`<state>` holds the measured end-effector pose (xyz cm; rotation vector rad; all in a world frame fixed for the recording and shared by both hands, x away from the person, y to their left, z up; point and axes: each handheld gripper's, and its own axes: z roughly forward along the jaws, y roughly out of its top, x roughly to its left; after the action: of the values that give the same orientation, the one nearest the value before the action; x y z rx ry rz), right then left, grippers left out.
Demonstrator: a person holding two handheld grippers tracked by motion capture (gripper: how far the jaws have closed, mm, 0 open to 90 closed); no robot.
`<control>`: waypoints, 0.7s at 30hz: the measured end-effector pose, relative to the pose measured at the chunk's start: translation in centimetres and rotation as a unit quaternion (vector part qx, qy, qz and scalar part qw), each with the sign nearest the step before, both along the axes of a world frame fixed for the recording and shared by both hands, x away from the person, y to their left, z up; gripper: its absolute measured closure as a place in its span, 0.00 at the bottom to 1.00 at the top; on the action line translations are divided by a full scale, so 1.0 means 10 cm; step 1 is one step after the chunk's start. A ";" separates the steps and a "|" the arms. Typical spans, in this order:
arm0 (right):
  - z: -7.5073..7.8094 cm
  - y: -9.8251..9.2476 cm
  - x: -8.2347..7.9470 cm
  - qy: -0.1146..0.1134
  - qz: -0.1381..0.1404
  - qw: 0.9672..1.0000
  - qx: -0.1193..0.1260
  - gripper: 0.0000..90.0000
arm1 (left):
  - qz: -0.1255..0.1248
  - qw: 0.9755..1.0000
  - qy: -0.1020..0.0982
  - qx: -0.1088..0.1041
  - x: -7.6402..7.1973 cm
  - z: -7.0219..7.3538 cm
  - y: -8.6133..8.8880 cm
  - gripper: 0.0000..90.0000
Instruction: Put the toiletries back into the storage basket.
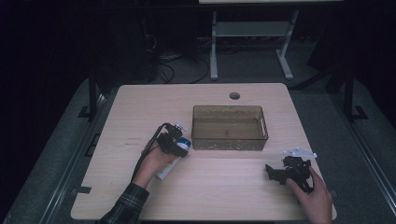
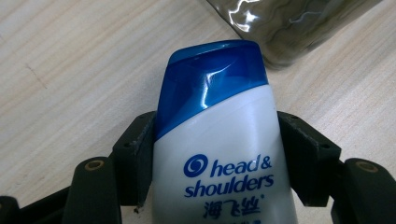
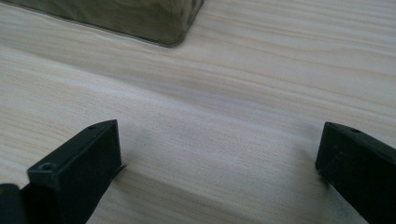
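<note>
Resting at about 4 o'clock on the wooden table [image 1: 224,186], the right gripper [image 1: 280,175] sits low by the near edge with its jaws spread wide over bare wood and nothing between them, probably parked out of the way while the other hand works. Farther in, at roughly 9 o'clock from the table's middle, the left gripper [image 1: 175,142] is clenched on a white shampoo bottle [image 2: 219,158], one jaw on each flank just below the blue cap [image 2: 210,84]. The grip sits high on the body, likely so the cap end leads. Just beyond the cap, toward 12 o'clock, stands a translucent brown bin [image 1: 229,127], seemingly empty and a plausible destination for the bottle.
</note>
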<state>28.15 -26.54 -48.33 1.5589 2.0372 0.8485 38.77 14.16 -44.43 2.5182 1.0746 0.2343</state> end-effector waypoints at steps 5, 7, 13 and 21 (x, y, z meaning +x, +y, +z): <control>0.00 0.00 0.00 0.000 0.000 1.000 0.000 0.00 | 0.001 1.000 -0.019 -0.019 -0.04 0.07 0.05 0.37; 0.00 0.00 0.00 0.000 0.000 1.000 0.000 0.00 | 0.001 0.999 -0.024 -0.029 -0.05 0.10 0.08 0.37; 0.00 0.00 0.00 0.000 0.000 1.000 0.000 0.00 | -0.001 0.996 -0.047 -0.070 -0.13 0.20 0.19 0.38; 0.00 0.00 0.00 0.000 0.000 1.000 0.000 0.00 | -0.015 0.988 -0.075 -0.133 -0.23 0.32 0.39 0.38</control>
<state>28.15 -26.54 -48.33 1.5588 2.0372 0.8484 36.50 18.09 -41.24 2.2395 0.9413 0.2513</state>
